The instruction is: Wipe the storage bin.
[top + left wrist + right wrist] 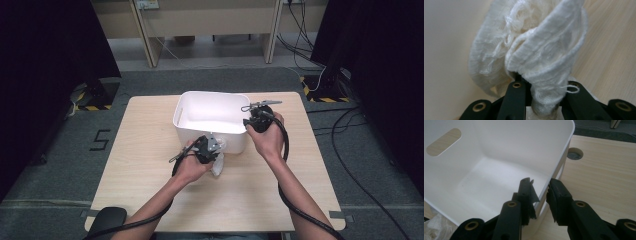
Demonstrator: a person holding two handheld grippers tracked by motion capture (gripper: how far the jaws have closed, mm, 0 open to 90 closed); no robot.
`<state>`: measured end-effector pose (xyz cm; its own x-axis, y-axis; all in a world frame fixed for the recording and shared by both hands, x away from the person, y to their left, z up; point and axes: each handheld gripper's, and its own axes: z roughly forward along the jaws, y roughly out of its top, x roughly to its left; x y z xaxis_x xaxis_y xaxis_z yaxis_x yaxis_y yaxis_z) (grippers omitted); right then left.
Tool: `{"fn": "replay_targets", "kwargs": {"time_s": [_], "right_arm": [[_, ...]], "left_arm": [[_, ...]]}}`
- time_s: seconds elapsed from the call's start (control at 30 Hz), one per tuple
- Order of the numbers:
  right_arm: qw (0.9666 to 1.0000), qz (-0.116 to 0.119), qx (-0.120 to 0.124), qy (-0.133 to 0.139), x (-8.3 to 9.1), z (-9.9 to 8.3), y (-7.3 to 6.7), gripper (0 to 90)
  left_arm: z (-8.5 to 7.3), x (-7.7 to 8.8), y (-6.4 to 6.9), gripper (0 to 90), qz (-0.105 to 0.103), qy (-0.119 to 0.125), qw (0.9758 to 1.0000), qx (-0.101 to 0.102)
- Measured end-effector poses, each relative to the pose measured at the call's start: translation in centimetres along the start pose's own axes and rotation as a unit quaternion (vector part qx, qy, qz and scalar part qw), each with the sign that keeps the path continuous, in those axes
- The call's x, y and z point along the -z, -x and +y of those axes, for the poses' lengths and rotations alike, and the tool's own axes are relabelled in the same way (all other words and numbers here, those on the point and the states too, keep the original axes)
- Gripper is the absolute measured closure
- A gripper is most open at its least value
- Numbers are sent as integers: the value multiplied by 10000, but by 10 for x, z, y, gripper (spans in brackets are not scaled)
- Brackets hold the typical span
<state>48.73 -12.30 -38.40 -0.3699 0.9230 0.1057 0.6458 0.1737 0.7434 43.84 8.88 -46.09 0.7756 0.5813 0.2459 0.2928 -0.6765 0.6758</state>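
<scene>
Figure: bin steadied at its rim, cloth pinched beside it. Your left gripper (214,150) is clenched on a bunched white cloth (531,57); in the left gripper view the fabric is gathered between the two black jaws and fans out above them. In the high view the cloth (218,164) hangs just outside the near wall of the white bin (200,131), at about 6 o'clock from the bin's centre and close over the table (150,175). Your right gripper (541,192) straddles the bin's wall near a corner, one jaw inside and one outside; in the high view this gripper (252,121) sits at roughly 3 o'clock on the rim. A gap seems to remain between the outer pad and the wall, so the jaws appear loose around the rim rather than biting it, though the contact is hard to judge.

Risks from here, as judgements:
- The pinch takes only a fold of the cloth. A quick lift may let the loose weave slide out, dropping the cloth on the table short of the bin.
- The trailing folds hang low. If you carry the cloth toward 12 o'clock without first clearing the near rim, they may drag on the wall and push the light bin away.
- If the right jaws are indeed slack, the bin can shift or tip when nudged.
- Loose threads could snag on the left jaws at release.
</scene>
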Motion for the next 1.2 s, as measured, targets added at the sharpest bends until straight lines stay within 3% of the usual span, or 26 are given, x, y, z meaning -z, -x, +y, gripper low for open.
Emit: {"fn": "replay_targets", "kwargs": {"time_s": [0.63, 1.2], "right_arm": [[10000, 15, 4, 22, 0, -1, 1, 724], [10000, -4, 4, 29, 0, -1, 0, 724]], "left_arm": [[9, -1, 4, 778, -81, 77, 9999, 26], [28, 30, -4, 778, -29, 333, 9994, 65]]}}
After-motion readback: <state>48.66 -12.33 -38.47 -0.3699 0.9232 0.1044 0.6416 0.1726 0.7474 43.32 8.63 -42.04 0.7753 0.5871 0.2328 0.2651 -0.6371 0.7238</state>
